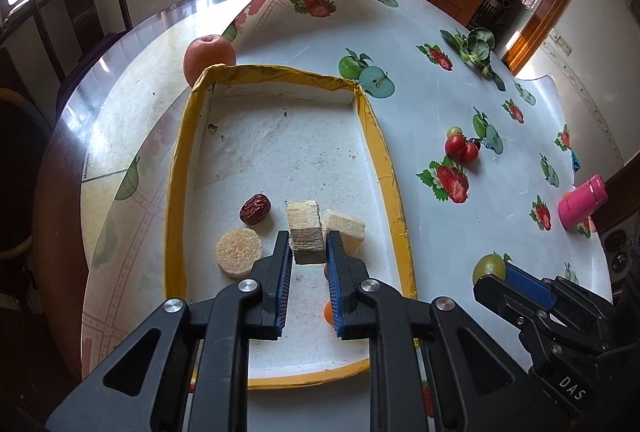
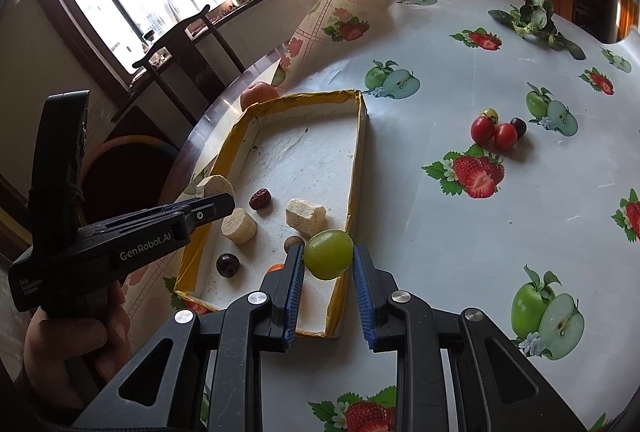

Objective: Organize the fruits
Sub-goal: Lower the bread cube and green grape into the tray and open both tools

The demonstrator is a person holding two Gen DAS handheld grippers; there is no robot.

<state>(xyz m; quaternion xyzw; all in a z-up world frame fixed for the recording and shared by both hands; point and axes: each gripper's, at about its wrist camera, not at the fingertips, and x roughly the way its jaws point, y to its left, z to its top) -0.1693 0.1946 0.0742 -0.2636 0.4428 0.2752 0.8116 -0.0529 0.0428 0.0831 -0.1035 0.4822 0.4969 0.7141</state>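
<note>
Standing upright between the clenched pads of the left gripper [image 1: 307, 250], a pale block [image 1: 305, 232] is held above the yellow-rimmed tray [image 1: 384, 168]. A green grape [image 2: 329, 254], long axis tilted, is pinched by the right gripper [image 2: 326, 264] over the tray's edge. An orange fruit [image 1: 328, 312] is mostly hidden.

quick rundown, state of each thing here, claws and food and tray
left claw: shut on pale block, held over the tray
right claw: shut on green grape, held by the tray's near corner
yellow-rimmed tray: open, partly filled
red date: lying in tray
apple: outside, behind tray
cherry tomatoes: loose on tablecloth
</note>
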